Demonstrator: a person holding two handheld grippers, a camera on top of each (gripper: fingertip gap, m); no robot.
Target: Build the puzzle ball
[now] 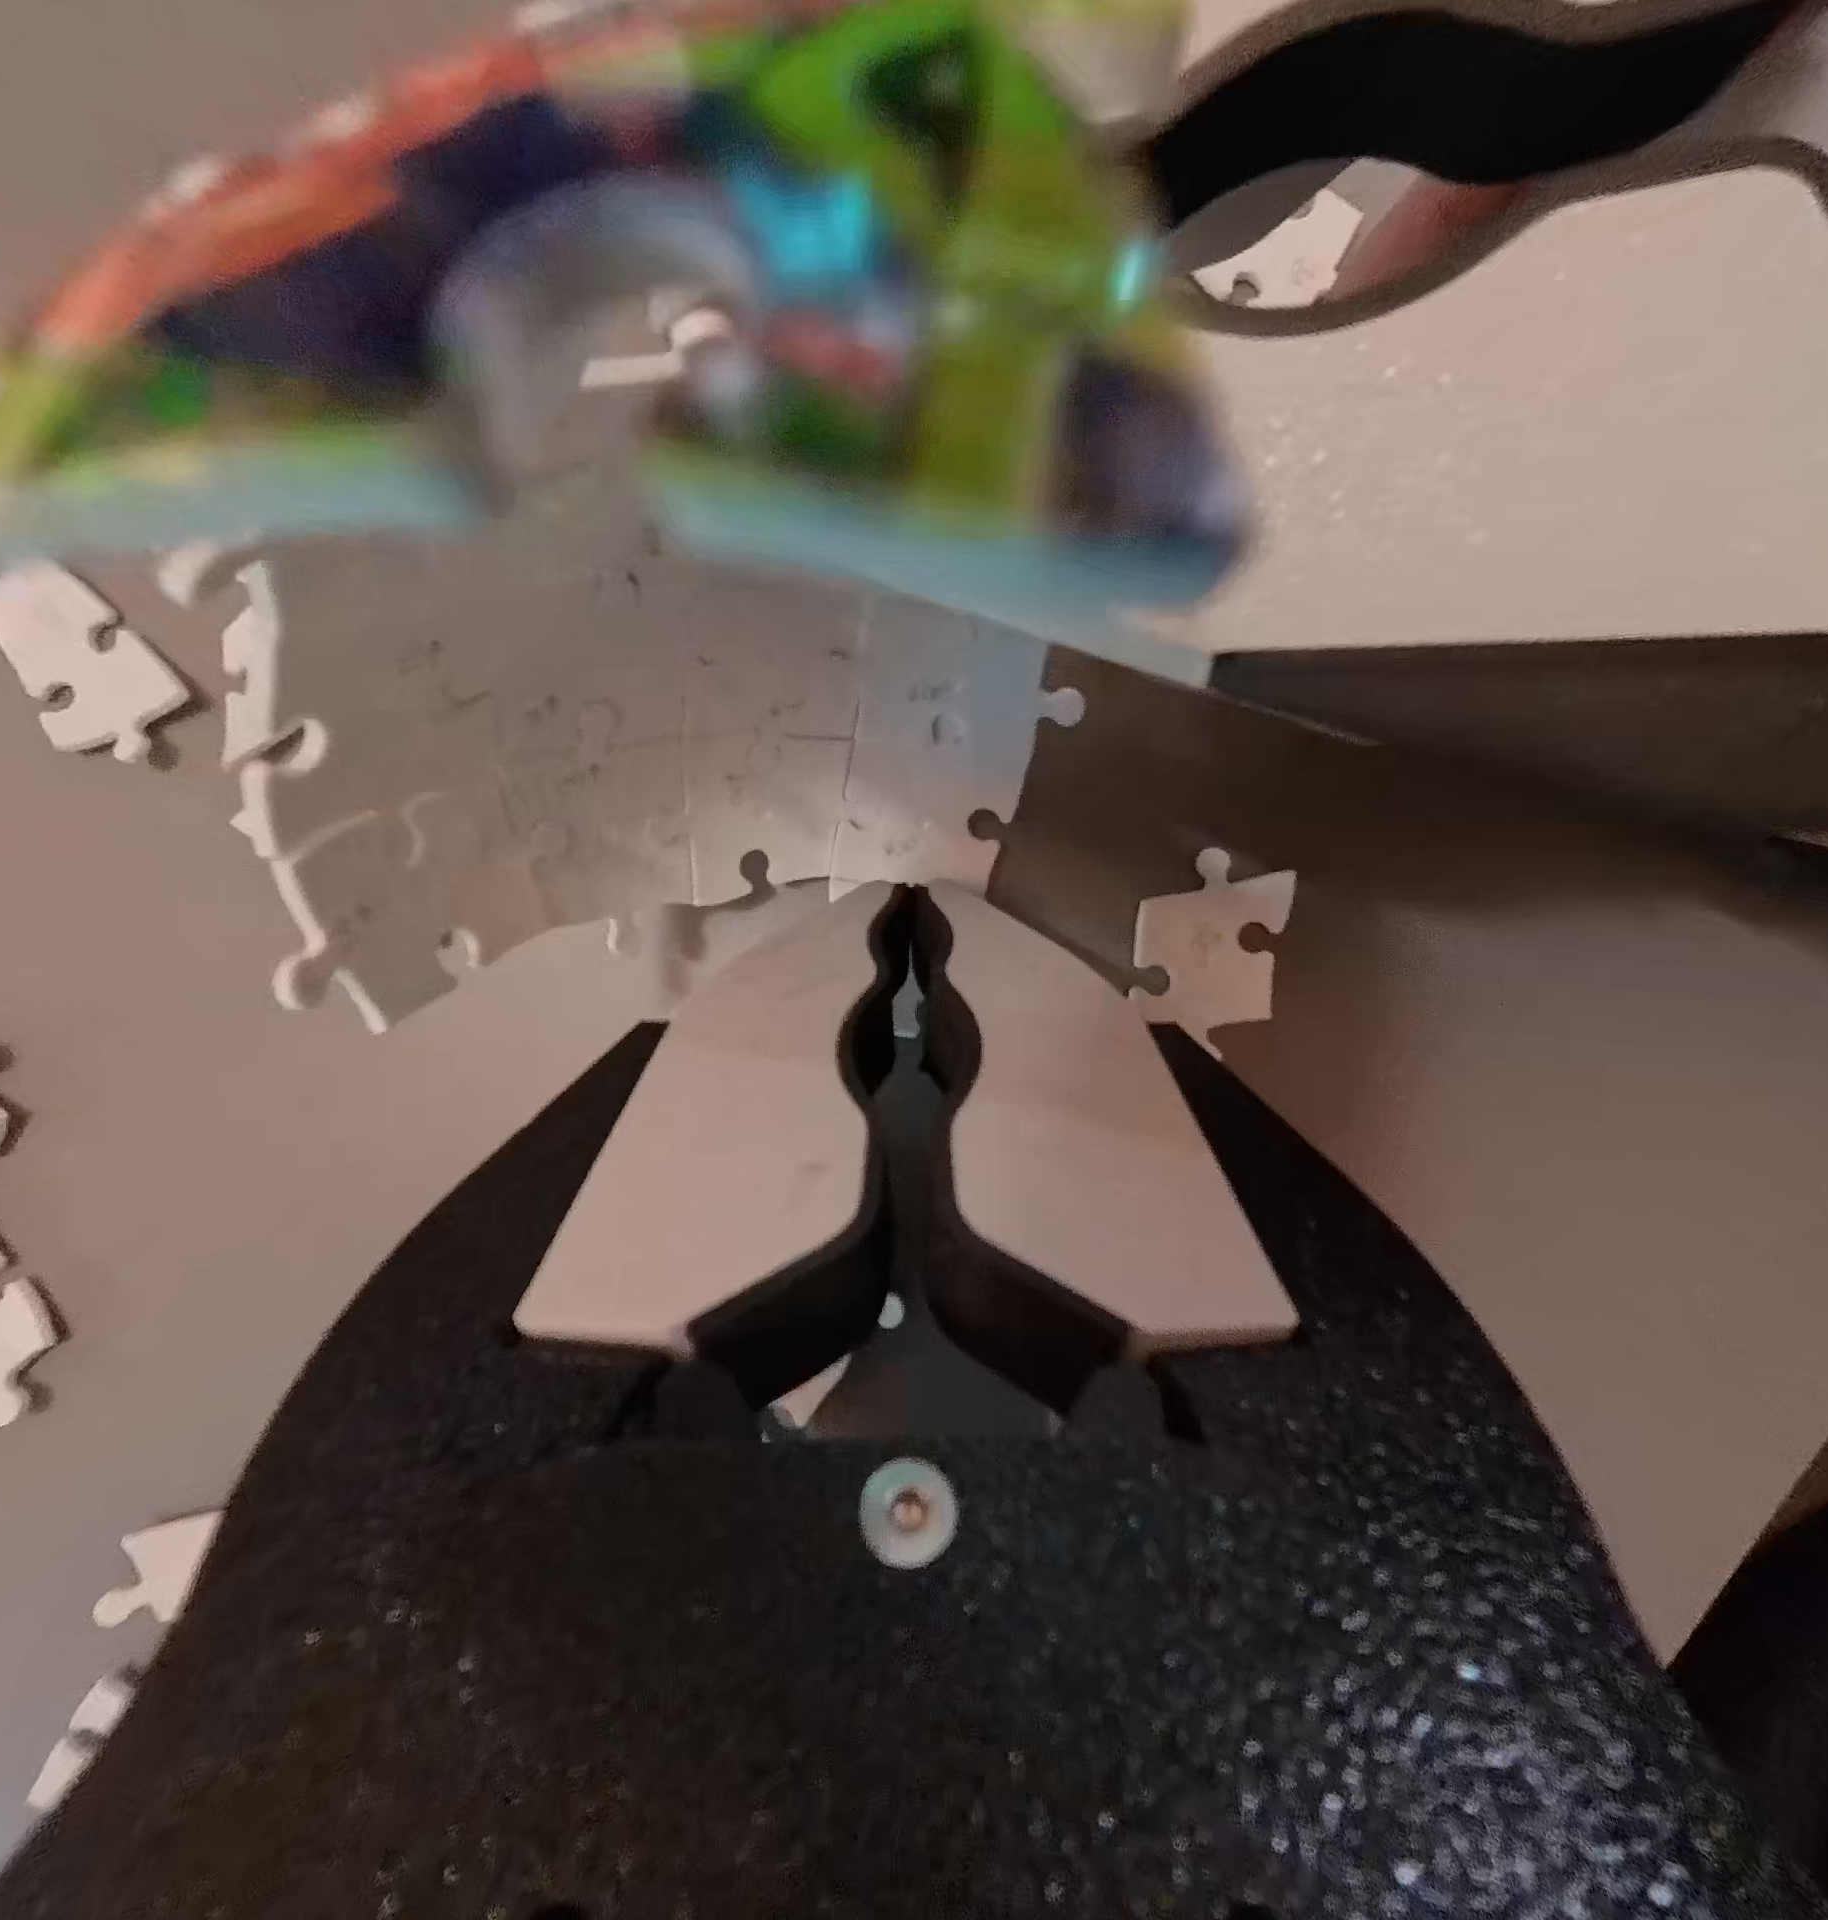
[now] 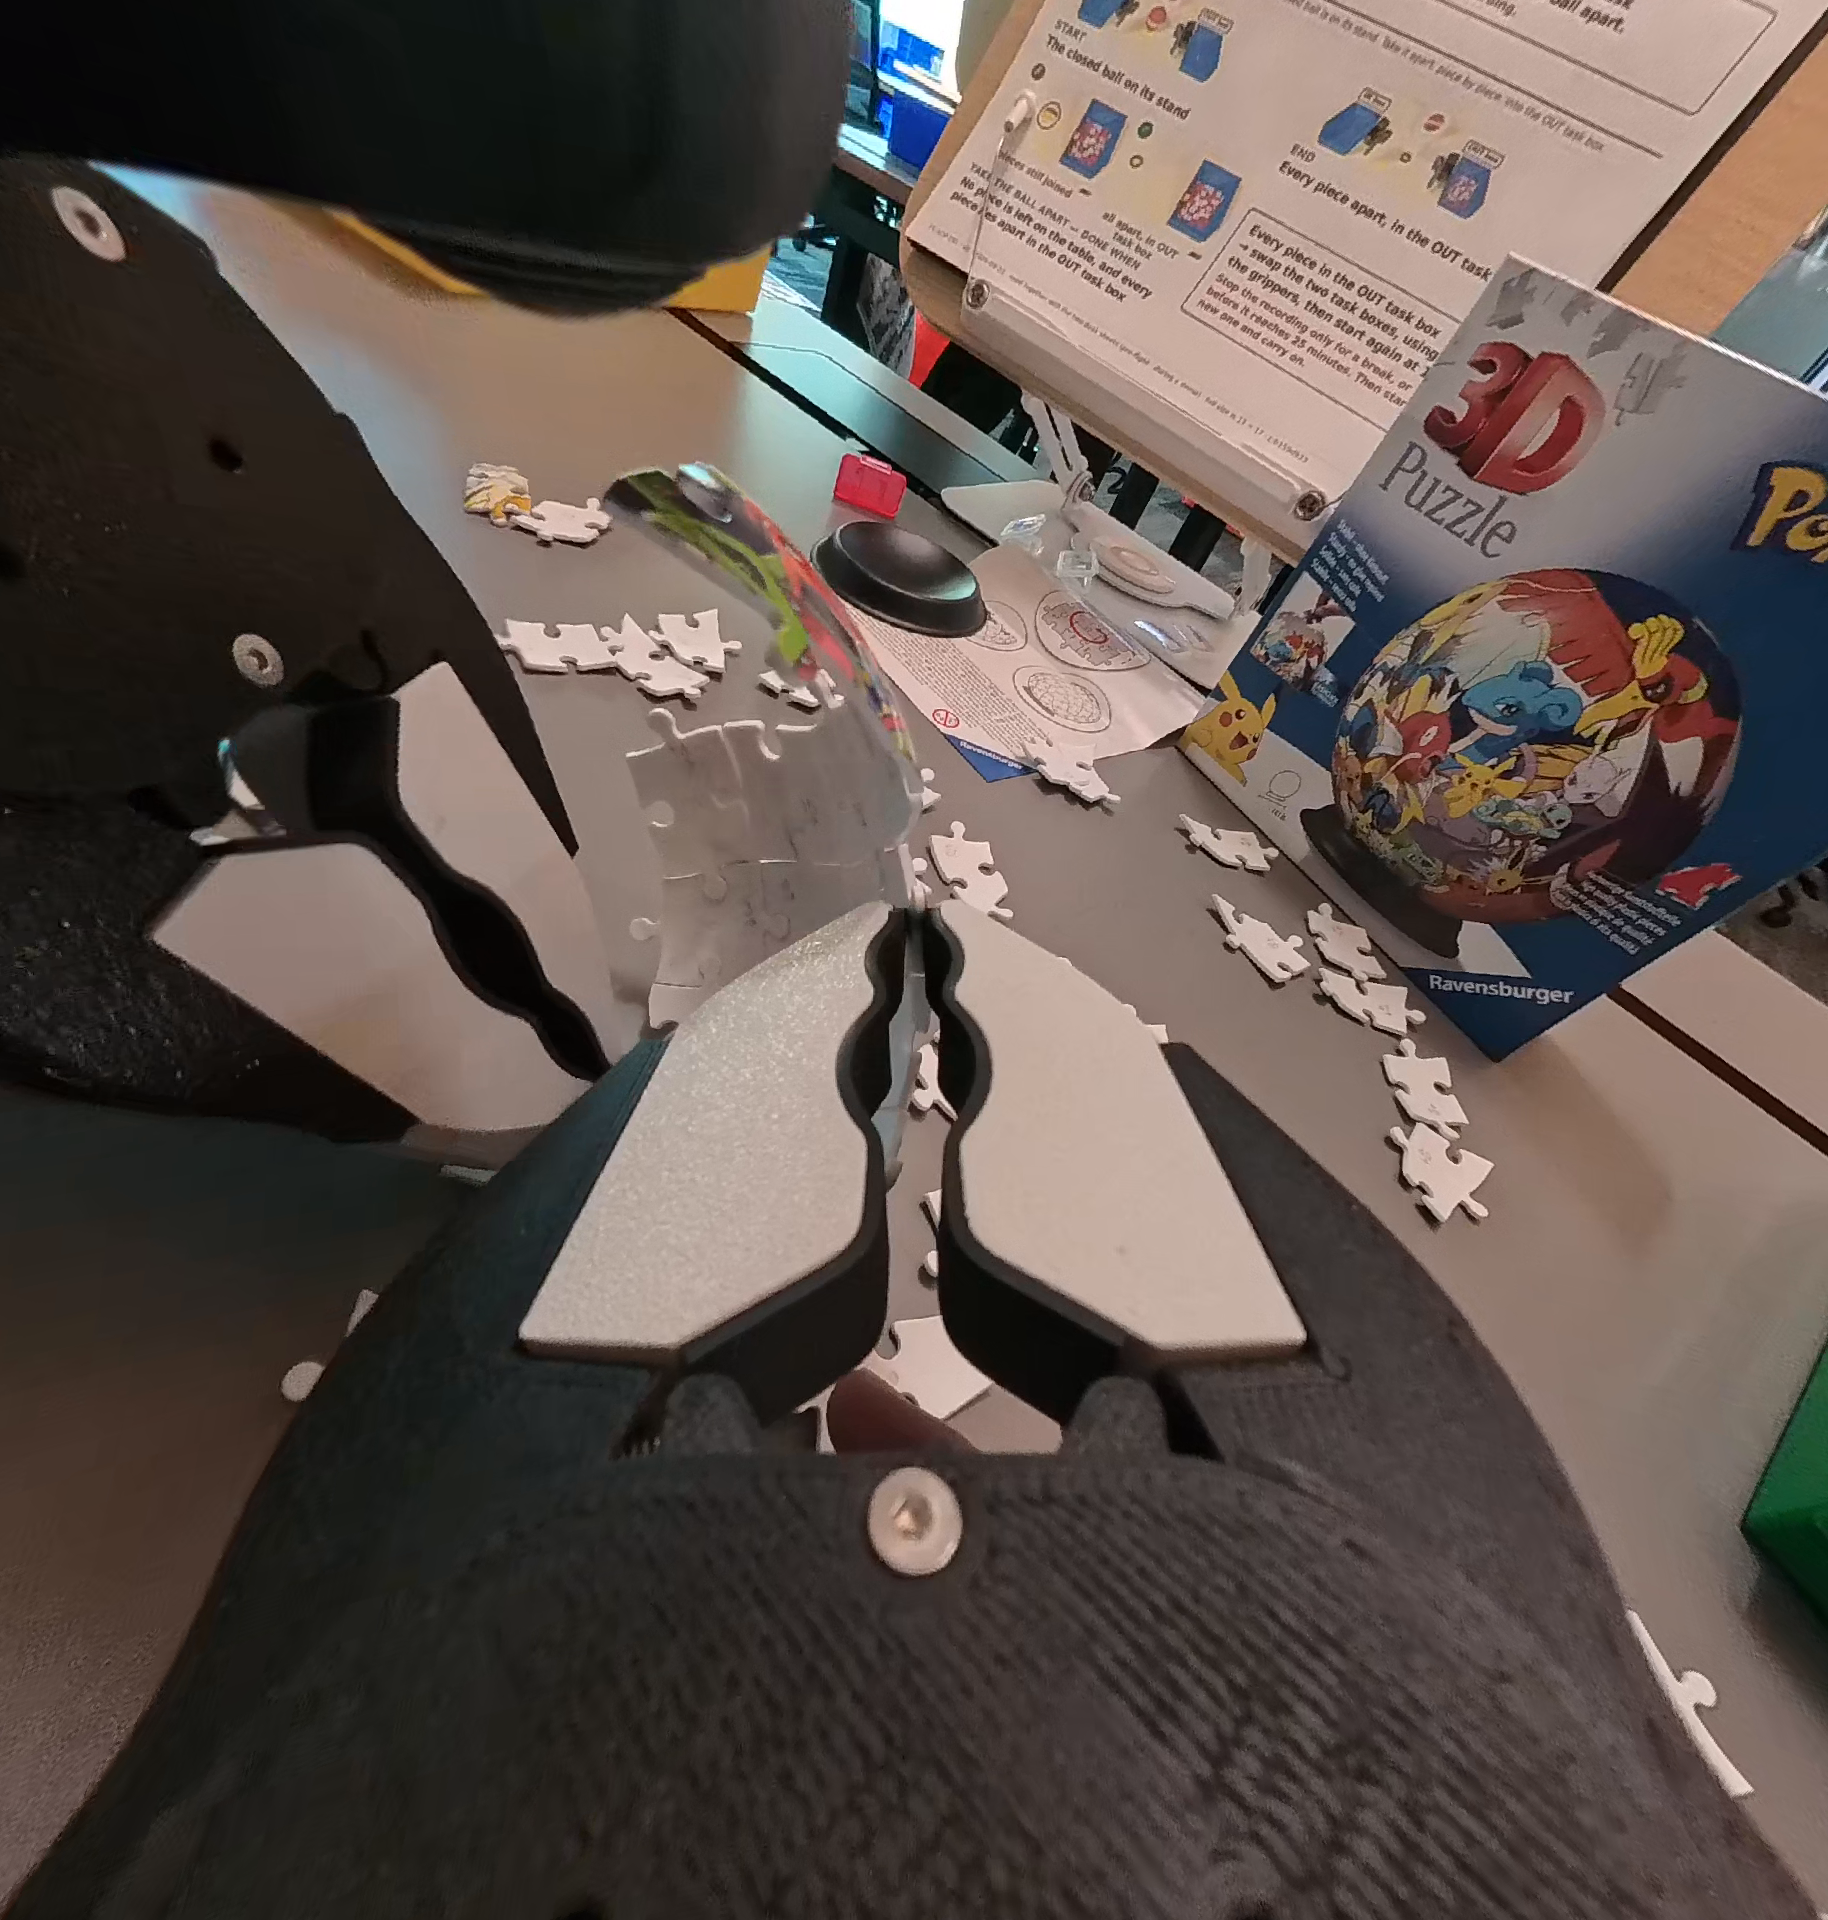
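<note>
In the right wrist view, the left gripper (image 2: 577, 1039) comes in from the left, rough black plastic with flat grey finger pads. Whether its jaws grip anything cannot be told here; in its own view the left gripper (image 1: 905, 914) has its jaws pressed together on the lower edge of the puzzle shell (image 1: 619, 769).

The puzzle shell (image 2: 764, 790) is a curved patch of joined pieces, held upright above the grey table (image 2: 1149, 935). Its inner face is plain matte white with knobs and notches along the rim; its outer face is glossy and printed in green, red and blue.

The right gripper (image 2: 915, 920), of the same black grainy plastic, clamps the shell's bottom edge between its closed jaws.

Loose white pieces (image 2: 1346, 977) lie scattered on the table, more than a dozen. Behind sit one shallow black round stand (image 2: 899, 587), one folded paper sheet (image 2: 1045, 686), and one blue cardboard box (image 2: 1575, 665) picturing the finished ball.
</note>
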